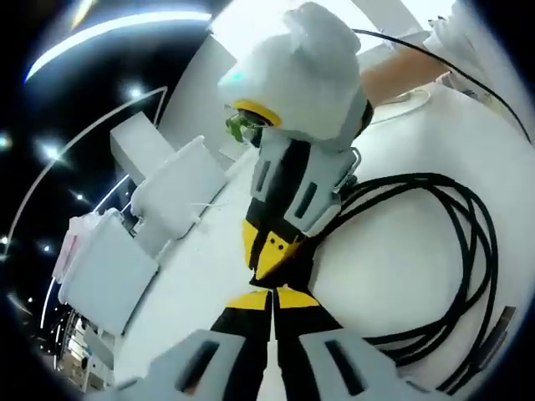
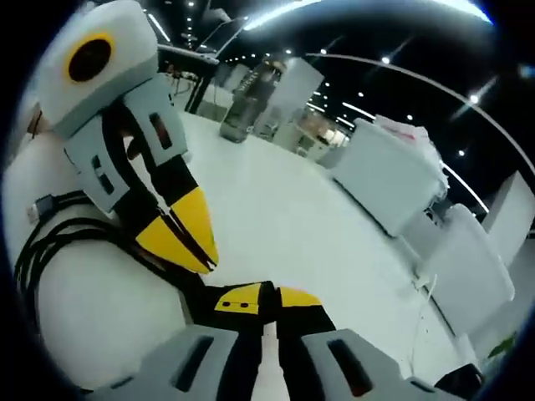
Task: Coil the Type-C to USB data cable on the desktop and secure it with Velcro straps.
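The black data cable (image 1: 476, 242) lies in several loose loops on the white desktop (image 1: 393, 267), with a metal USB plug (image 1: 499, 327) at the loops' near end. My left gripper (image 1: 272, 299) rises from the bottom with its yellow tips pressed together. My right gripper (image 1: 269, 259) comes down from above, its tips almost meeting the left's beside the coil. In the right gripper view my right gripper (image 2: 266, 299) is shut where the cable (image 2: 58, 242) strands run in from the left. The left gripper (image 2: 201, 251) is shut just above those strands. A plug (image 2: 42, 205) sits at the far left.
White boxes (image 1: 175, 192) and a pale case (image 1: 109, 267) stand along the desk's far side. A person's arm (image 1: 401, 67) and a thin black wire (image 1: 468, 75) lie beyond the coil. More white boxes (image 2: 393, 175) and a bottle (image 2: 242, 104) stand at the desk's (image 2: 292, 209) back.
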The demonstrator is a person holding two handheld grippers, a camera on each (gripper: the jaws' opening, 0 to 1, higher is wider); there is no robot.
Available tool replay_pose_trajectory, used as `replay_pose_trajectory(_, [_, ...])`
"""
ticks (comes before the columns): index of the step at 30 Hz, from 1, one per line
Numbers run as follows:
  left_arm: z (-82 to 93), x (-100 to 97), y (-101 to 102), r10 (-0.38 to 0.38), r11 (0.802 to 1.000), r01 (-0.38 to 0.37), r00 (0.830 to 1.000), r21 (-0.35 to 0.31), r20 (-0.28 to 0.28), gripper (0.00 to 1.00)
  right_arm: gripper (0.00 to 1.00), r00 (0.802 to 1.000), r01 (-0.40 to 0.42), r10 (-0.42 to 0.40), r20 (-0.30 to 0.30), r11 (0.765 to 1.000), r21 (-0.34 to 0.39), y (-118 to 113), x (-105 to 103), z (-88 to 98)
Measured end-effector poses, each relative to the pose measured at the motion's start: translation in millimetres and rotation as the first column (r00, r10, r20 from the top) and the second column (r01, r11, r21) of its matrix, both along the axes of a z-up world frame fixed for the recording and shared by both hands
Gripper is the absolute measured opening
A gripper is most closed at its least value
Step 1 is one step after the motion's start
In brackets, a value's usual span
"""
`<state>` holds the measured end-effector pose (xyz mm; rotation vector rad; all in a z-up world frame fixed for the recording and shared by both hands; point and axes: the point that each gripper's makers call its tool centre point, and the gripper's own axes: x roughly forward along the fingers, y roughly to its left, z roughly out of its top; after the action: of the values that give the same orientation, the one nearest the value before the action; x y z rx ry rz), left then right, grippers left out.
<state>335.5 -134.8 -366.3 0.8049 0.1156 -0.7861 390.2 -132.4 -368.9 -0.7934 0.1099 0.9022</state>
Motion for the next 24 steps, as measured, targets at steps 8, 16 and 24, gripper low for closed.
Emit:
replay_pose_trajectory(8, [0.2,2.6,2,0.024,0.999,-0.025,1.000,-0.043,-0.018,0.02,0.01,0.995,-0.041,0.050,-0.084,0.994,0.101,4,-15,16.8])
replay_pose_trajectory(16, [-0.4,3.3,3,0.036,0.998,-0.037,0.999,-0.051,-0.019,0.02,0.00,0.977,-0.006,0.027,-0.214,0.995,0.098,5,1,-10.7])
replay_pose_trajectory(24, [0.4,4.6,6,0.061,0.993,-0.065,0.997,-0.094,-0.043,0.02,0.01,0.997,0.067,-0.063,-0.039,0.992,0.111,-16,26,11.6])
